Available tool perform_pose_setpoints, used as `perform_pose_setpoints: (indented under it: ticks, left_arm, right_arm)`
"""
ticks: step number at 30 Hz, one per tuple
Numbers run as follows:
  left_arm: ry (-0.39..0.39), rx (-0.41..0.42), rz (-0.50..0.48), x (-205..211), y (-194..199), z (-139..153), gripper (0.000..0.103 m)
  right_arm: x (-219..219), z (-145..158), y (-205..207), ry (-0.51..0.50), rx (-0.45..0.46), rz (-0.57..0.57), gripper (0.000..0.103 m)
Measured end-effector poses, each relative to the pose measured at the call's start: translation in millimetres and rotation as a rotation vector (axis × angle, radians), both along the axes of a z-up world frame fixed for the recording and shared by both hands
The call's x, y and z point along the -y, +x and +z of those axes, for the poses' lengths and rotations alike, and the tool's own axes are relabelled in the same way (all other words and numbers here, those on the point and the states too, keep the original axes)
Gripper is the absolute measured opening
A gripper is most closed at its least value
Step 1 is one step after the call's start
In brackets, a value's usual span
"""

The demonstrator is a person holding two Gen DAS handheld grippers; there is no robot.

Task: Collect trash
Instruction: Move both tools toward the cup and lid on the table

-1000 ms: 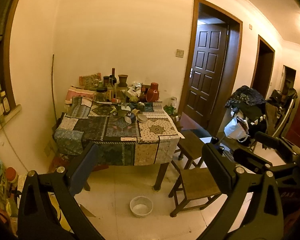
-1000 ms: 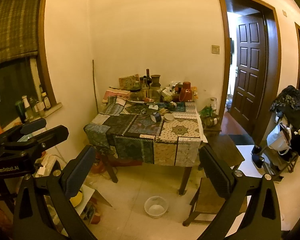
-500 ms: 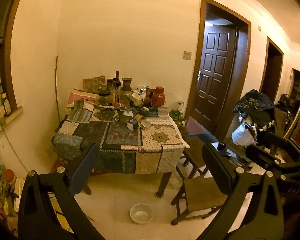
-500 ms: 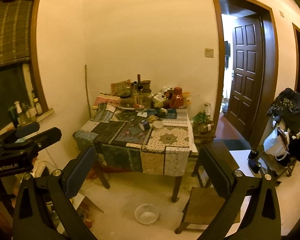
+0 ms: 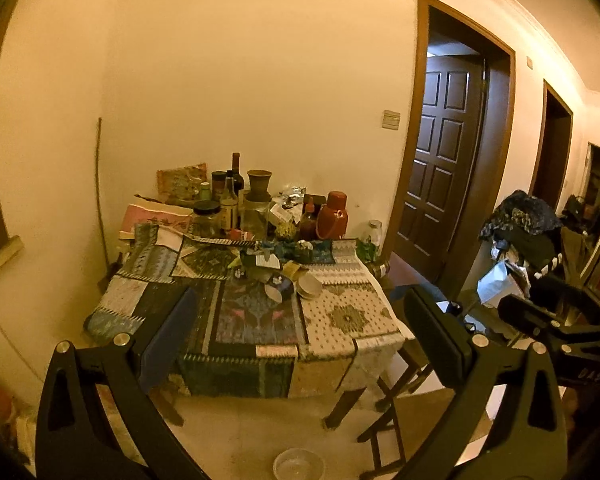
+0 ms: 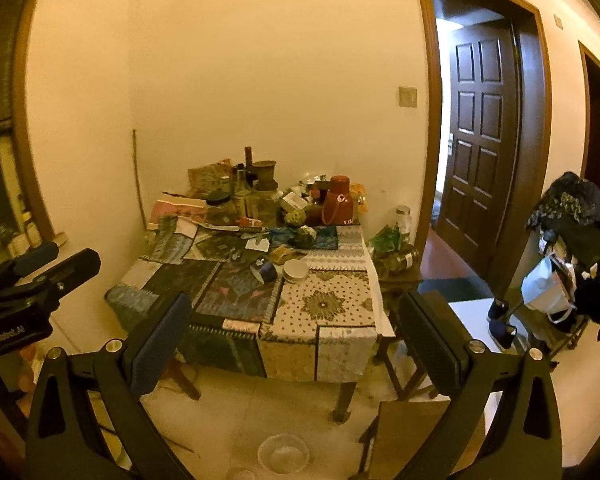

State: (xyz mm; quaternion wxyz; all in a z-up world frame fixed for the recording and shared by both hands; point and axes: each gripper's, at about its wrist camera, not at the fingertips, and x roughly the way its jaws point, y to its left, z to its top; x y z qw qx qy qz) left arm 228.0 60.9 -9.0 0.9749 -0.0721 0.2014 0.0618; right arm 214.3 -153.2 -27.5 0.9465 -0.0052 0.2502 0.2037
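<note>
Trash-cluttered table [image 5: 260, 320], stools [image 6: 404, 416] beside it, bowl [image 6: 284, 454] on floor

Both grippers are up in the air and level, pointing forward, side by side. The left gripper [image 5: 300, 344] has its jaws spread wide with nothing between them, the dark pads [image 5: 168, 340] facing each other across the gap. The right gripper [image 6: 296, 340] is the same story: jaws fully apart, empty, pads [image 6: 430, 338] angled inward. From the left camera the right gripper [image 5: 552, 320] shows at the far right edge (only its black body, side on). From the right camera the left gripper [image 6: 28, 280] sits at the far left edge, close alongside. Neither touches anything.
</note>
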Motion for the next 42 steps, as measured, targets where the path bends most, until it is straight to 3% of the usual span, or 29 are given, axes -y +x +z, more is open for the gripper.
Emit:
perform_pose_setpoints:
  ticks: [5, 10, 19, 27, 35, 42]
  left_arm:
    - [-0.064, -0.042, -0.016, -52.9, 58.9, -5.5, 0.103]
    - [-0.053, -0.089, -0.025, -89.2, 107.0, -22.5, 0.103]
    - [-0.049, -0.219, -0.056, -115.8, 188.4, -73.4, 0.103]
    - [-0.08, -0.329, -0.038, -117.3, 253.9, -116.7, 0.097]
    - [-0.118, -0.501, 0.079, -117.3, 314.0, -165.5, 0.097]
    - [-0.185, -0.594, 0.151, -115.1, 348.9, -208.1, 0.097]
  right_arm:
    - [-22.3, -1.0, 40.2, 0.028, -0.06, -0.053, 0.103]
    - [-39.9, -8.8, 75.9, 0.057, -0.104, -0.111, 0.103]
    - [-68.0, -50.5, 145.3, -0.05, -0.201, -0.111, 0.103]
    - [-101.5, -118.6, 232.5, -0.145, -0.351, 0.043, 0.103]
    - [-140.0, -181.7, 321.5, -0.235, -0.476, 0.245, 0.103]
    - [-161.8, -236.5, 383.4, -0.323, -0.541, 0.392, 0.102]
